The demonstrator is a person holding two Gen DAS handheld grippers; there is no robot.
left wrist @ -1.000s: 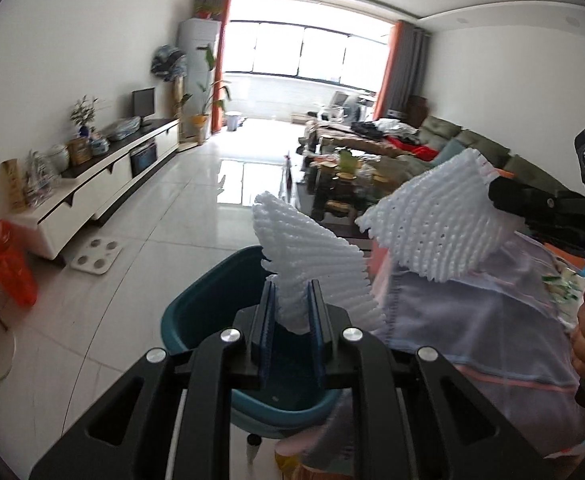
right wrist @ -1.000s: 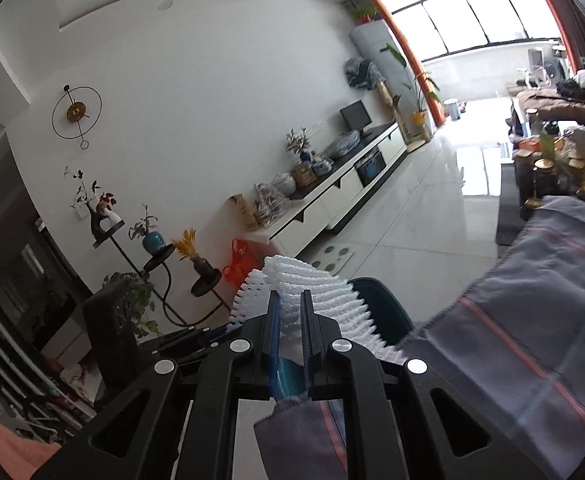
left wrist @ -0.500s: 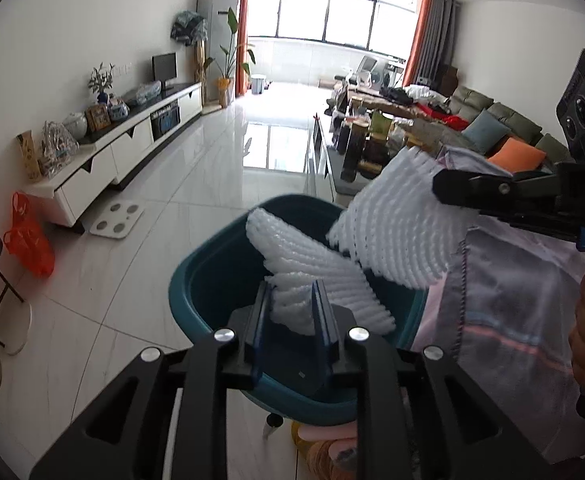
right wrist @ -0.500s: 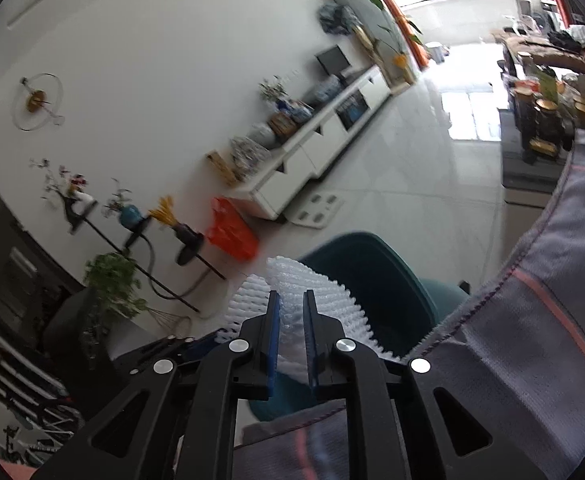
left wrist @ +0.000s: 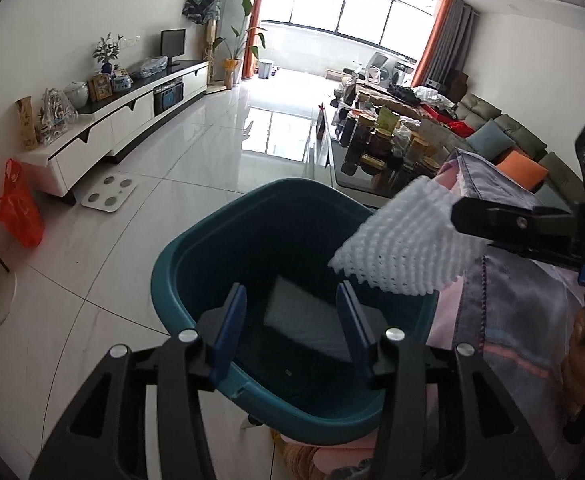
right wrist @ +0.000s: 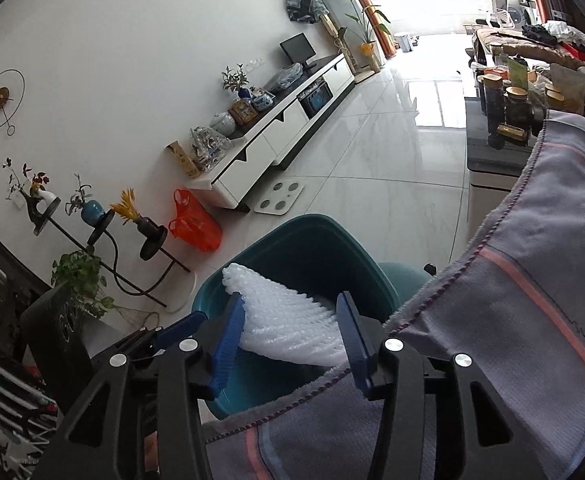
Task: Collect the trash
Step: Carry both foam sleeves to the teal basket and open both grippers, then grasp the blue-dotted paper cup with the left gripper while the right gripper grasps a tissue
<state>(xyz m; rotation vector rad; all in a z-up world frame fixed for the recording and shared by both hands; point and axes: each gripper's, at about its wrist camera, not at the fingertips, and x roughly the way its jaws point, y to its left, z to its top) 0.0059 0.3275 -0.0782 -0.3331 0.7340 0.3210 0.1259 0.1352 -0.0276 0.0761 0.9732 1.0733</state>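
Both grippers' jaws opening over teal bin (left wrist: 196, 248): left gripper (left wrist: 292, 328) spread, empty, its foam net (left wrist: 300, 320) dropped inside; right gripper (right wrist: 290, 334) spread, foam (right wrist: 288, 328) loose between.

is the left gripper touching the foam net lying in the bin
Apart. The left wrist view shows the left gripper with its fingers opening and nothing between them; the white foam net lies down on the teal bin's floor, well below the fingertips.

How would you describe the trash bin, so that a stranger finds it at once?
Look at the white tiled floor beside the table draped in a grey striped cloth. The teal plastic bin stands there, at the table's edge. It is the only deep open tub, with white foam netting inside.
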